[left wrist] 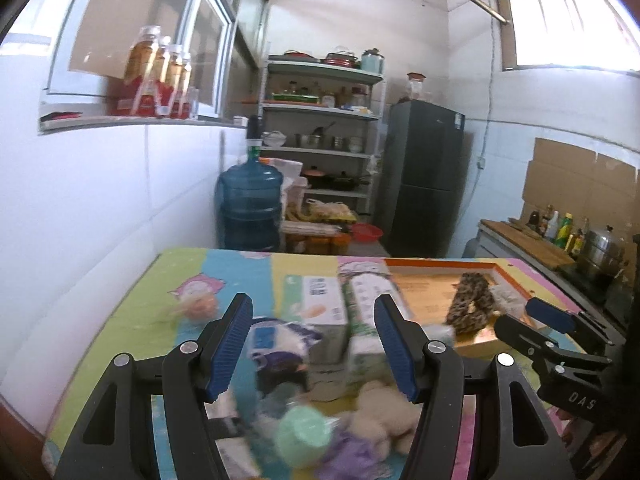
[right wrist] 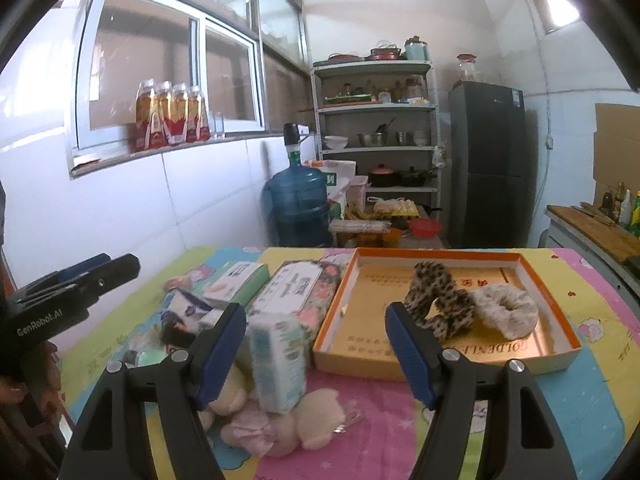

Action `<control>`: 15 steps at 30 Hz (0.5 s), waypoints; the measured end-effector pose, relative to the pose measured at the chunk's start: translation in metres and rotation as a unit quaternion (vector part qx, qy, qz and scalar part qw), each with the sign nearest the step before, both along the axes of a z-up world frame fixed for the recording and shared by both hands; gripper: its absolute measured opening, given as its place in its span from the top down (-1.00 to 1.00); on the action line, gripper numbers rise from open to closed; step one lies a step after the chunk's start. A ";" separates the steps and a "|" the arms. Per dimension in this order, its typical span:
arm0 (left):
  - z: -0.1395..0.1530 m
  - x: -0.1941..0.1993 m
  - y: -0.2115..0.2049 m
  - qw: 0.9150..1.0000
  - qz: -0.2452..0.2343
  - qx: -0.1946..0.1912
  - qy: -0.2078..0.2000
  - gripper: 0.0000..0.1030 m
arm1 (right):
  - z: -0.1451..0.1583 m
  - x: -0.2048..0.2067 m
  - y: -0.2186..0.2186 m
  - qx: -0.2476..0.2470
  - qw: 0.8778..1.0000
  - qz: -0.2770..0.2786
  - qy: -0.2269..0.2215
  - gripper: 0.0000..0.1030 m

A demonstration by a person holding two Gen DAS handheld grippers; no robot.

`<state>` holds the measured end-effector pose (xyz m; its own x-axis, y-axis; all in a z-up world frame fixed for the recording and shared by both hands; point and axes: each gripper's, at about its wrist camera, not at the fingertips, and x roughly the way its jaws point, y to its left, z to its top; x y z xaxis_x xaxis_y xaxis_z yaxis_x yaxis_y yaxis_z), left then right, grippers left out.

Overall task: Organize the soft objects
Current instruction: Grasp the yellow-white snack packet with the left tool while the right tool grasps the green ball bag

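A shallow orange-rimmed box (right wrist: 332, 312) lies on the colourful mat, right of centre. It holds a leopard-print scrunchie (right wrist: 436, 300) and a fluffy grey-white scrunchie (right wrist: 504, 312). My right gripper (right wrist: 316, 320) is open and empty above a beige plush toy (right wrist: 316, 420) with a pink bow, just left of the box. In the left wrist view my left gripper (left wrist: 314, 320) is open and empty over the same plush toy (left wrist: 384, 416), a mint-green round object (left wrist: 304, 436) and a purple cloth (left wrist: 352, 456). The box (left wrist: 424, 292) and leopard scrunchie (left wrist: 472, 304) lie to its right.
Cartons and tissue packs (right wrist: 292, 288) crowd the mat's left half, with a green-white carton (right wrist: 276, 364) upright near the plush toy. Behind the table are a blue water jug (right wrist: 298, 204), a shelf rack (right wrist: 376, 128) and a dark fridge (right wrist: 488, 160). A counter (right wrist: 592, 228) runs on the right.
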<state>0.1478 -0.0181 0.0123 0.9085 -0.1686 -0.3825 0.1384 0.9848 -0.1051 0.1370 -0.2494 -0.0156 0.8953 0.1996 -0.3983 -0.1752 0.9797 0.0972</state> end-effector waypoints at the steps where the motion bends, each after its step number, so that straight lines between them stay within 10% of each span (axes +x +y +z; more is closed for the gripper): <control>1: -0.002 -0.002 0.004 1.000 0.003 0.000 -0.001 -0.26 | -0.001 0.000 0.003 -0.002 1.000 0.002 0.002 -0.40; 15: -0.040 -0.013 0.068 0.998 0.051 -0.017 0.028 -0.26 | -0.006 -0.013 0.067 -0.040 0.998 0.048 -0.011 -0.40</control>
<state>0.1351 0.0503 -0.0278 0.8988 -0.0910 -0.4289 0.0312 0.9890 -0.1443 0.1243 -0.1826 -0.0219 0.8821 0.2531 -0.3972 -0.2695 0.9629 0.0151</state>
